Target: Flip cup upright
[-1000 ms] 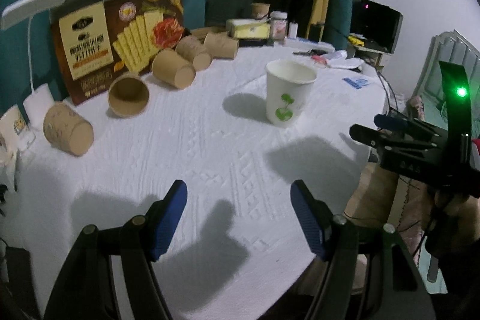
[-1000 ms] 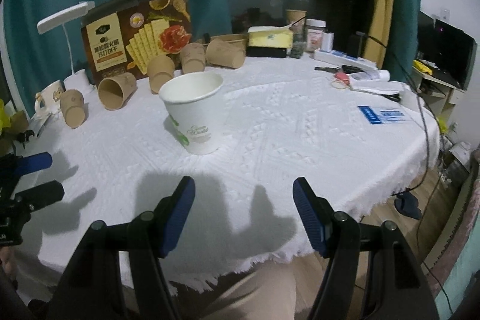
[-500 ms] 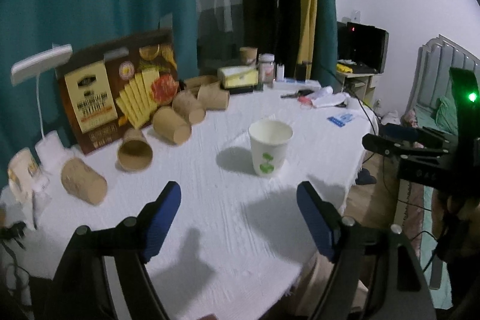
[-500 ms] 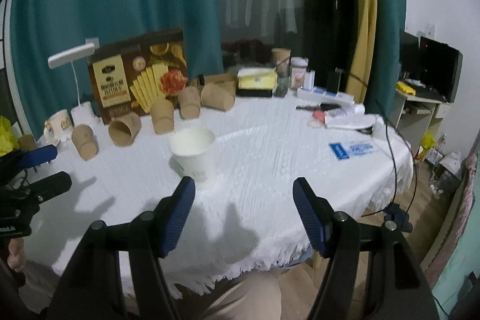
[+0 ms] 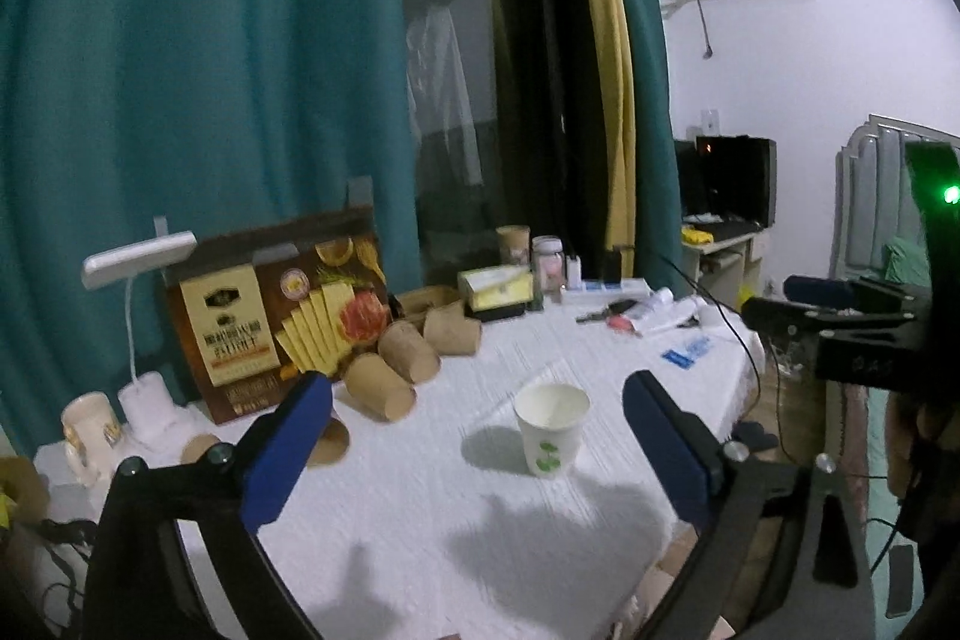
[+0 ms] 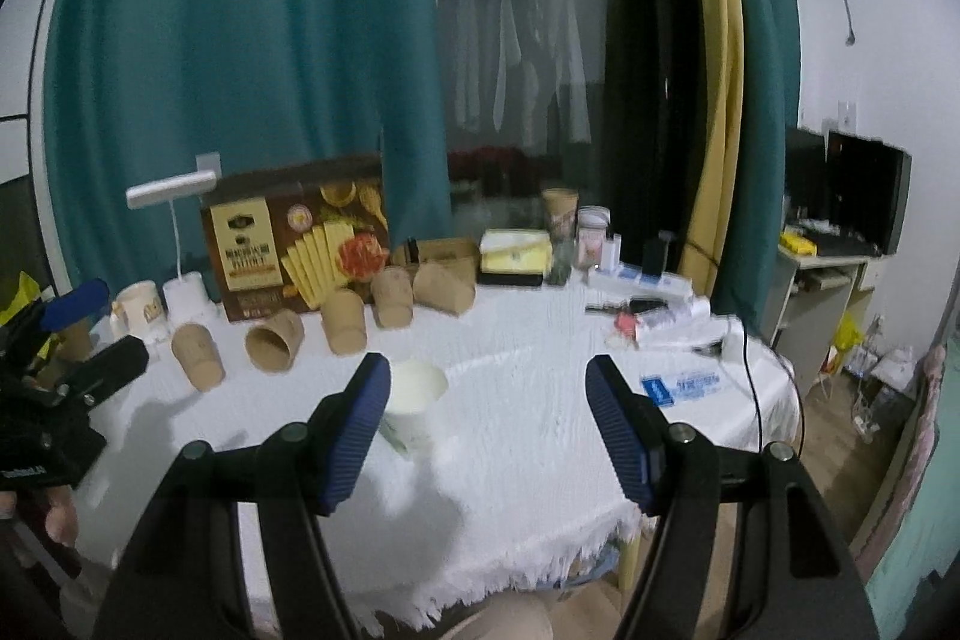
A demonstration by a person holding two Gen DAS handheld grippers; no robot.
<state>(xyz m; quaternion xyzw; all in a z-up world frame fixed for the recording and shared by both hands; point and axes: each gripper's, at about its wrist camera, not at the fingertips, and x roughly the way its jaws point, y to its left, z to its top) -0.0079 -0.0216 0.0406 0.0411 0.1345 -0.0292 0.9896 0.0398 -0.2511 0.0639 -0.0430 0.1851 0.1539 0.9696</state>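
A white paper cup (image 5: 551,428) with a green print stands upright, mouth up, on the white tablecloth (image 5: 432,508). In the right wrist view the cup (image 6: 414,403) is partly hidden behind my right gripper's left finger. My left gripper (image 5: 477,445) is open and empty, well back from the cup. My right gripper (image 6: 487,430) is open and empty, also held back from the table. Each gripper shows at the edge of the other's view, the right one (image 5: 840,316) and the left one (image 6: 78,334).
Several brown paper cups (image 6: 342,322) lie on their sides at the back of the table before a biscuit box (image 6: 294,244). A white desk lamp (image 6: 174,232), a mug (image 6: 139,307), a tissue box (image 6: 516,253), jars and papers (image 6: 660,325) line the far edge.
Both grippers have pulled back and up from the table, so the cup looks smaller and farther away. The cup itself stays upright in the same place.
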